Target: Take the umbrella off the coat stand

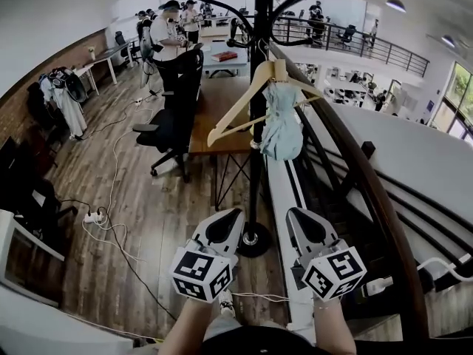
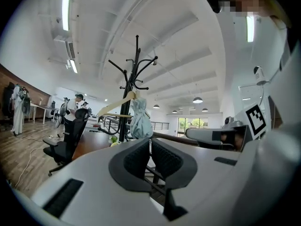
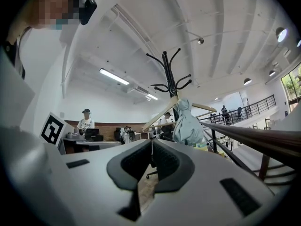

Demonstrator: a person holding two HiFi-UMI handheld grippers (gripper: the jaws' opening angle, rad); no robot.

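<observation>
wood floor (image 1: 162, 220): coat stand base (image 1: 255, 240), office chair (image 1: 174, 128), power strip (image 1: 94, 216), loose cables (image 1: 103, 232).

Head view: taken from above and behind, tilted steeply down and forward. The coat stand (image 1: 259, 124) is framed whole, base to hooks, close ahead at centre. The left gripper (image 1: 228, 217) and right gripper (image 1: 295, 214) are seen at the lower edge, just short of the stand's base.

Left gripper view: taken low along level jaws; the stand is set left of centre, near. The right gripper is caught at the right.

Right gripper view: likewise low and level; the stand is set at centre.

Shared by all three: the stand, its wooden hanger (image 1: 236, 113) and the pale umbrella (image 1: 282, 128). The handrail (image 1: 369, 191), right of the stand, is shared by the head and right gripper views.
</observation>
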